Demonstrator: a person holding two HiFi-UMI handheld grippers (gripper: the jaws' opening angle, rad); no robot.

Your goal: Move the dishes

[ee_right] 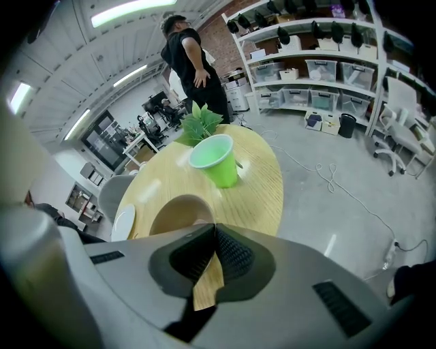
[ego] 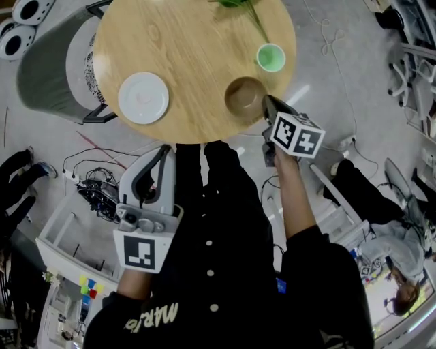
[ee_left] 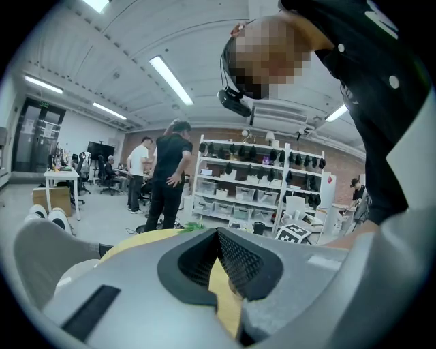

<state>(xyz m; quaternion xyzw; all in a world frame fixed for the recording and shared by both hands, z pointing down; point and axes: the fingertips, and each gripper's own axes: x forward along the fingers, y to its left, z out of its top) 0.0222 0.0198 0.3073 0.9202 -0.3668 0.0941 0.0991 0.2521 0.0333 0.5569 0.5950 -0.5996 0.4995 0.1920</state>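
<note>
A round wooden table (ego: 191,48) carries a white plate (ego: 143,97), a brown bowl (ego: 244,95) and a green cup (ego: 270,57). My right gripper (ego: 266,103) hovers at the bowl's near right rim, jaws shut with nothing between them. The right gripper view has the bowl (ee_right: 178,210) just past the shut tips (ee_right: 214,229), the green cup (ee_right: 215,161) beyond it and the plate (ee_right: 124,222) at the left. My left gripper (ego: 162,151) sits off the table's near edge below the plate, shut and holding nothing (ee_left: 216,234).
A green plant (ego: 238,4) stands at the table's far edge. A grey chair (ego: 51,68) is pushed against the table's left side. A white cart (ego: 65,238) and cables lie on the floor at the left. People stand and sit around the room, with shelving (ee_left: 259,184) behind.
</note>
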